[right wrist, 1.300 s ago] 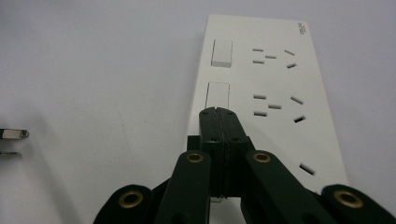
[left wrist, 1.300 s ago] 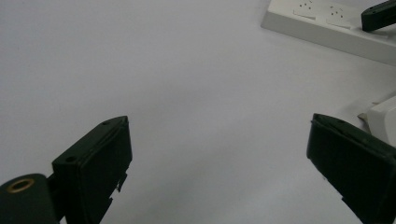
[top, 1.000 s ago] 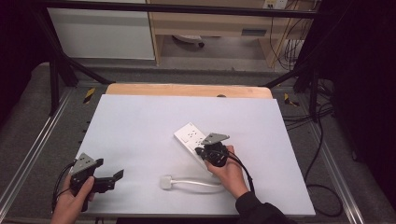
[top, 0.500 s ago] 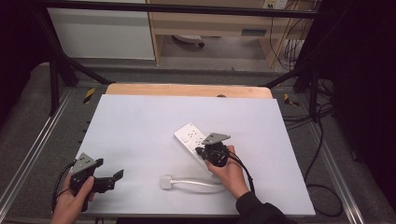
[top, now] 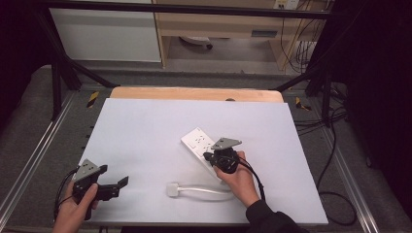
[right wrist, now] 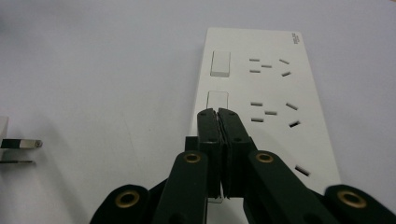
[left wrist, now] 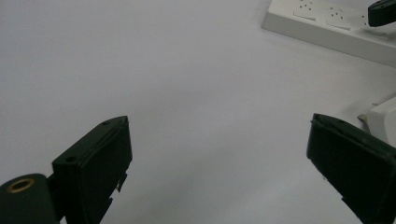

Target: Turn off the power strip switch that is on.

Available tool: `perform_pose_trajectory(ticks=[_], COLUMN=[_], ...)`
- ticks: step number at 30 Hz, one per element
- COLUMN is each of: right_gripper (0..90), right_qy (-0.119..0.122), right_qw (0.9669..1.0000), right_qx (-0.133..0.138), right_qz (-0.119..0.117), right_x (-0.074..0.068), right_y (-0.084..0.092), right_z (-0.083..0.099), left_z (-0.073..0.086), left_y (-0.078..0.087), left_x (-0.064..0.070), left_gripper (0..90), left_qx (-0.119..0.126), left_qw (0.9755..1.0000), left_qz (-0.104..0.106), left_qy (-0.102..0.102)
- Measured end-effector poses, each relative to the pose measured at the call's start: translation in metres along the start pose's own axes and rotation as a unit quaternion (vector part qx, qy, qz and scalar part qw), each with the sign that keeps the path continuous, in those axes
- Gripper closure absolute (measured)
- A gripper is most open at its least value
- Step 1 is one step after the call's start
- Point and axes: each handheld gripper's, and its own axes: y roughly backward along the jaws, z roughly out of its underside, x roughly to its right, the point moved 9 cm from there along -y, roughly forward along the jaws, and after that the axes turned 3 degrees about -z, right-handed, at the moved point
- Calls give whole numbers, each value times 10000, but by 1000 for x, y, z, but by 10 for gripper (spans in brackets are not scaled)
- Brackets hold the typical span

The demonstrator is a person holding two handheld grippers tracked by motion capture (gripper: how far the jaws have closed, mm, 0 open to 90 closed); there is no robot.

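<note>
- While the right gripper (right wrist: 218, 113) keeps its jaws pressed together, empty, its tips rest on the power strip (right wrist: 271, 102) beside a rocker switch (right wrist: 217, 100).
- Nothing has shifted since a second ago; the switch press appears under way.
- The left gripper (top: 121, 182) waits wide open near the table's (top: 145, 126) front edge, well apart from the plug (top: 173, 189).

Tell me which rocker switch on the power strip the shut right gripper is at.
The second switch on the power strip: the right gripper has its tips at its lower edge; the far switch lies beyond.
</note>
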Motion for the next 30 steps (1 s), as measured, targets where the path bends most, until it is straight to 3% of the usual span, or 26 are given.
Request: perform_pose_trajectory(ticks=[6,13,25,30], right_gripper=[861,766,433,356], right_qy=[-46,-65,-311,-388], right_qw=[10000,9999,9990,9985], right_qx=[51,115,294,346], right_qz=[-23,-80,107,157], right_x=[0,-1,6,9], right_y=[1,4,11,16], right_z=[-1,-3,-10,-14], left_z=[0,0,0,0], left_y=[0,-1,-1,-1], left_x=[0,1,1,1], left_gripper=[67,67,67,67], left_qx=[6,4,3,7], left_qw=[10000,10000,10000,10000], left_qz=[-16,6,12,12], left_qy=[31,22,18,15])
